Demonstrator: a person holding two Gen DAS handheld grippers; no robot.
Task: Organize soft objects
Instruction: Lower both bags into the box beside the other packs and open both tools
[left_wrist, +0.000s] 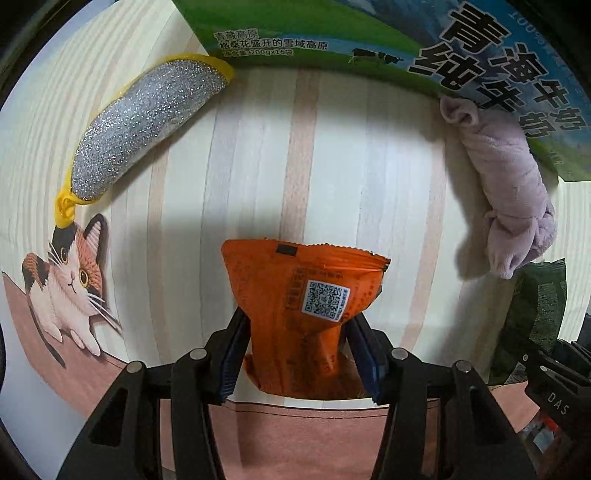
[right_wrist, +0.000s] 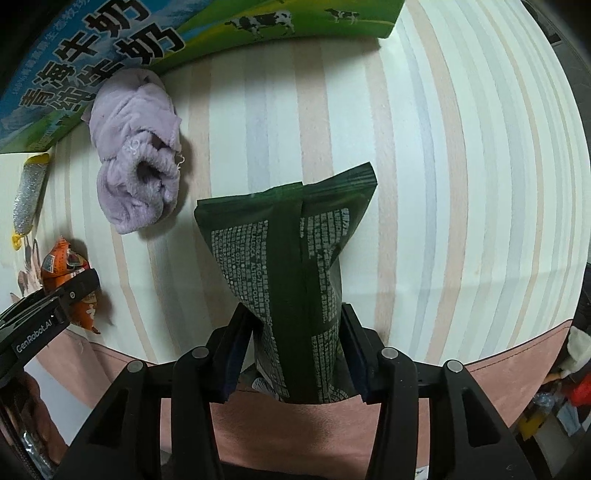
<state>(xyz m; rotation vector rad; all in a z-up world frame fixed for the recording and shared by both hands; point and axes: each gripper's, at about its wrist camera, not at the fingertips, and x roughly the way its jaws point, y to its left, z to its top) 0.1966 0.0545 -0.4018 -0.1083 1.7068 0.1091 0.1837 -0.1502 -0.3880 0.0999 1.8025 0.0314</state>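
My left gripper (left_wrist: 297, 354) is shut on an orange snack packet (left_wrist: 306, 295) with a QR code, held over the striped mat. My right gripper (right_wrist: 295, 350) is shut on a dark green snack bag (right_wrist: 291, 258), which also shows at the right edge of the left wrist view (left_wrist: 535, 317). A rolled lilac towel (left_wrist: 509, 184) lies by the milk carton and shows in the right wrist view (right_wrist: 136, 166). A silver glitter pouch with yellow trim (left_wrist: 140, 122) lies at the far left and shows small in the right wrist view (right_wrist: 27, 192). The orange packet (right_wrist: 62, 266) and the left gripper show at the left of the right wrist view.
A green and blue milk carton (left_wrist: 332, 33) stands along the far edge of the striped mat (left_wrist: 332, 166); it also shows in the right wrist view (right_wrist: 110, 40). A cat picture (left_wrist: 70, 280) is printed on the mat's left. The mat's pink border (right_wrist: 517, 369) runs along the near edge.
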